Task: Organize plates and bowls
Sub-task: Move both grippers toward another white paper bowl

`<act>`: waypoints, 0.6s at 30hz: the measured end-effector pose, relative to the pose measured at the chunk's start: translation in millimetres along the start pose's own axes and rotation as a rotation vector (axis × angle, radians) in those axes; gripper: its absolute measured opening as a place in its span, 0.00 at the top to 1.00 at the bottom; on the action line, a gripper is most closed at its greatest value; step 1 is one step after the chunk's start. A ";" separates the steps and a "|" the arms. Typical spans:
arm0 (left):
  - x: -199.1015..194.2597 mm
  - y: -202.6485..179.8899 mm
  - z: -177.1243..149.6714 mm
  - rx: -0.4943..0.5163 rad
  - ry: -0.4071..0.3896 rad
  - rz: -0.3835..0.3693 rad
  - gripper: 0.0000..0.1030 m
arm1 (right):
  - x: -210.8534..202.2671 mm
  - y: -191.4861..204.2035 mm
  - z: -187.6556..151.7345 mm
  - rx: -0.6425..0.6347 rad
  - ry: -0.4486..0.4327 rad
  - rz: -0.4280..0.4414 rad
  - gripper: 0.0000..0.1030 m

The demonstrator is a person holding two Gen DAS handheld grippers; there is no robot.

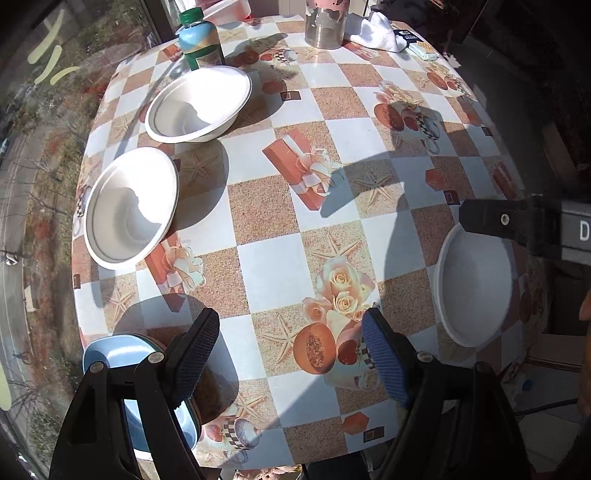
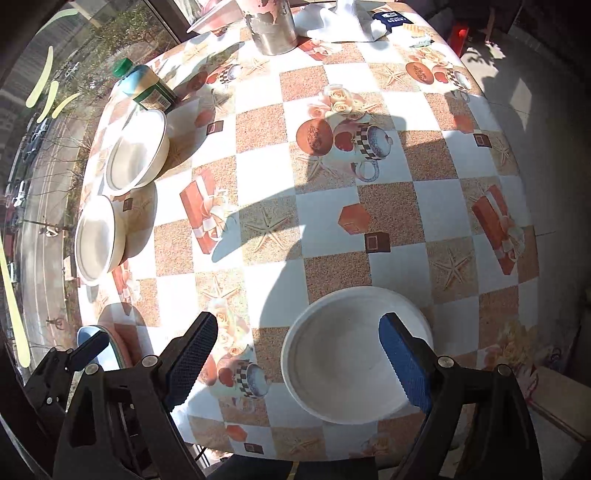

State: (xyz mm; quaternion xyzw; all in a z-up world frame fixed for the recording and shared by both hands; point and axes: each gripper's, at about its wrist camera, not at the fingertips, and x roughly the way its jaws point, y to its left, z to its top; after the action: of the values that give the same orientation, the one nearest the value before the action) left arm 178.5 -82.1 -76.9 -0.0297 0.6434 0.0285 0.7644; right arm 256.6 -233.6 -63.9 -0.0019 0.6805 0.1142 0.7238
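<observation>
Two white paper bowls (image 1: pixel 199 103) (image 1: pixel 129 206) stand along the left side of the round table (image 1: pixel 273 269); the right wrist view shows them as a farther bowl (image 2: pixel 138 151) and a nearer bowl (image 2: pixel 98 240). A shallow white dish (image 2: pixel 354 350) sits near the right front edge. My right gripper (image 2: pixel 299 328) hangs open above the dish's left part, holding nothing. A blue dish (image 1: pixel 118 350) on a stack lies at the left front edge. My left gripper (image 1: pixel 288 328) is open and empty, just right of the blue dish.
A green-capped bottle (image 1: pixel 201 40), a metal canister (image 1: pixel 325 26), a white cloth (image 1: pixel 373 31) and a small packet (image 1: pixel 417 44) stand at the far side. A window runs along the left. The table edge drops off close behind both grippers.
</observation>
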 end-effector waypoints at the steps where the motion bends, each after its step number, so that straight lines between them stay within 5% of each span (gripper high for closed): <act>1: -0.8 8.6 2.8 -0.023 -0.008 0.006 0.20 | -0.2 6.6 3.3 -0.016 0.001 0.008 0.13; 18: 22.4 193.6 39.2 -0.510 -0.011 0.172 0.20 | 55.3 139.4 53.6 -0.192 0.074 0.096 0.13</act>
State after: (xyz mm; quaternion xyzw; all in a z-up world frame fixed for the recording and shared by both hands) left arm 205.0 114.2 -93.9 -0.1664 0.6113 0.2545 0.7306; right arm 288.7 -80.4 -93.1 -0.0428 0.6921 0.2132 0.6882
